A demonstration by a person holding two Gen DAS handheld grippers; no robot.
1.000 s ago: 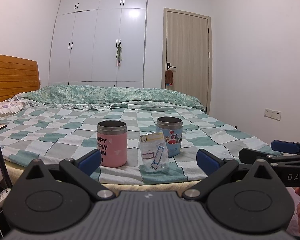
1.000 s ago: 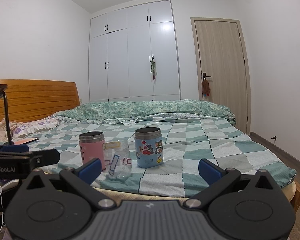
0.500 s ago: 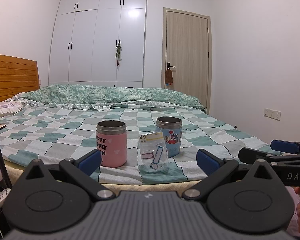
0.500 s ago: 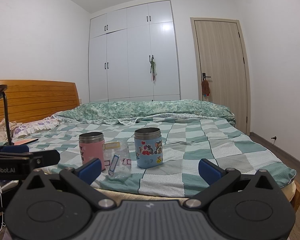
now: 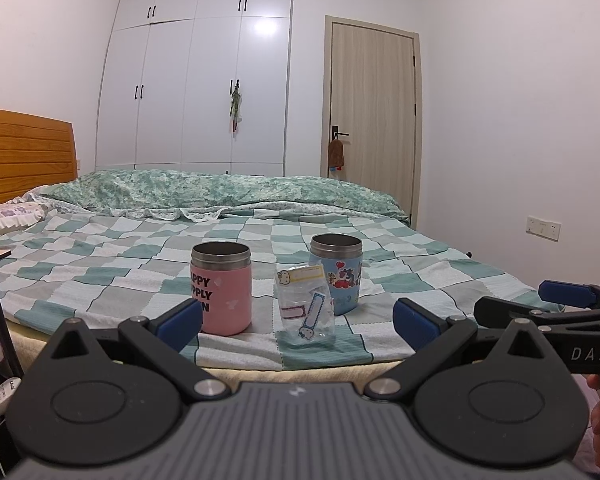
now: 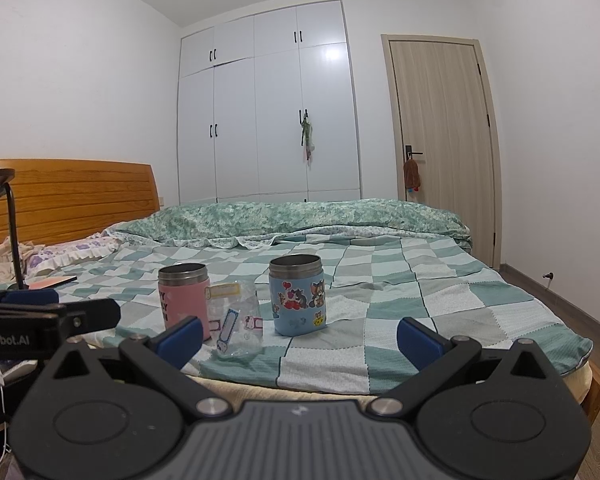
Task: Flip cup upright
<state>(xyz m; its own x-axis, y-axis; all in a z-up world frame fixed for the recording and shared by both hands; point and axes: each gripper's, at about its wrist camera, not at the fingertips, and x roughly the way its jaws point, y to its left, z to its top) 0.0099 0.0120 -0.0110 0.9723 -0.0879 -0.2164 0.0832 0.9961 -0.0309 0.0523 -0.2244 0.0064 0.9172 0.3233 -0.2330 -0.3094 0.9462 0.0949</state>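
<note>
The pink cup point(image 5: 221, 288) carried black block lettering, cut off by the curve of its side: "APPY", "PPLY" and a last line ending in "N". The blue cup point(image 5: 337, 273) bore cartoon cat-and-mouse stickers with red hearts. The clear plastic cup point(image 5: 305, 305) between them wore kitten stickers and blank label strips in yellow, pink and blue. On the neighbouring gripper's body, "DAS" could be read in the left wrist view, and "nRobot.AI" in the right wrist view.

The clear cup stood with its long axis vertical, narrower at the top and wider at the bottom (whether mouth or base faced down could not be told). It sat near the front edge of the bed point(image 5: 100, 264), just beside the pink cup and in front of the blue one. Both metal-rimmed cups stood upright with their mouths open to the ceiling.

The left gripper point(image 5: 298, 318) hung short of the bed edge, its blue-padded fingers point(image 5: 180, 320) spread wide and empty. The right gripper point(image 6: 299, 333) did likewise, fingers well apart and touching nothing.

The bed was covered with a green, grey and white checked blanket, with a rumpled green quilt point(image 5: 228, 192) at the far side and a wooden headboard point(image 6: 68, 196) at the left. Behind stood a white wardrobe point(image 5: 196, 80) and a pale wooden door point(image 5: 374, 120).
</note>
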